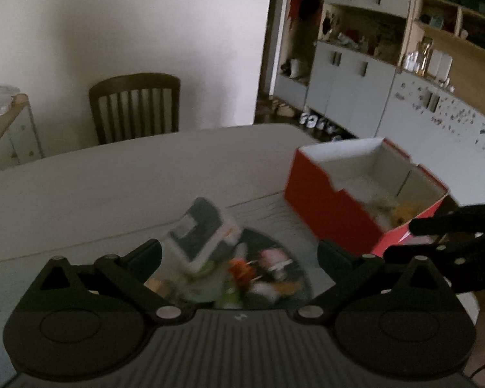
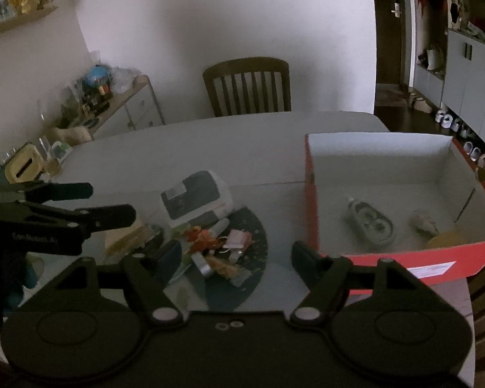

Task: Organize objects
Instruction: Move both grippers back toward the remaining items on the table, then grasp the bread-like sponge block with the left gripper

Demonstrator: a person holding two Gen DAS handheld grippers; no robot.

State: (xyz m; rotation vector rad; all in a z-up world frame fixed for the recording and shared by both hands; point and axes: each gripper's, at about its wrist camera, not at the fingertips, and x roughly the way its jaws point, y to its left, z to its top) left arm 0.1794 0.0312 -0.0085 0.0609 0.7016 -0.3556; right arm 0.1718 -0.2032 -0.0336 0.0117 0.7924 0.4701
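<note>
Left tool [image 1: 239,255]: released, jaws spread wide, nothing between them; angled down over the tabletop [image 1: 113,181]. Also visible in the right wrist view at far left [image 2: 110,203].

Right tool [image 2: 236,255]: released, jaws apart, nothing gripped; likewise angled down. Its dark fingers [image 1: 443,223] enter the left wrist view from the right.

Directly ahead of both tools: a dark round mat [image 2: 252,226] lying on the tabletop, carrying a loose pile of small items [image 2: 216,245], orange, pink, white and silver pieces; individual kinds cannot be told through the blur.

Just beyond the pile: a white and dark grey boxy device [image 2: 197,200], resting partly on the mat's far edge, tilted.

Left of the pile, near the left tool: a pale yellowish flat item [image 2: 126,236]; its kind is unclear.

Right of the right tool: a red cardboard box [image 2: 310,200] with white interior, open-topped, standing on the tabletop just beside the mat. Inside it: a small clear bottle [image 2: 368,223] lying on its side, a crumpled pale item [image 2: 423,223], and a yellow round thing [image 2: 446,239] at the near wall.

Farther out: a dark wooden chair [image 2: 247,87] at the far side of the tabletop; a low sideboard [image 2: 129,106] with clutter to the left; grey cabinets [image 1: 349,87] to the right.
</note>
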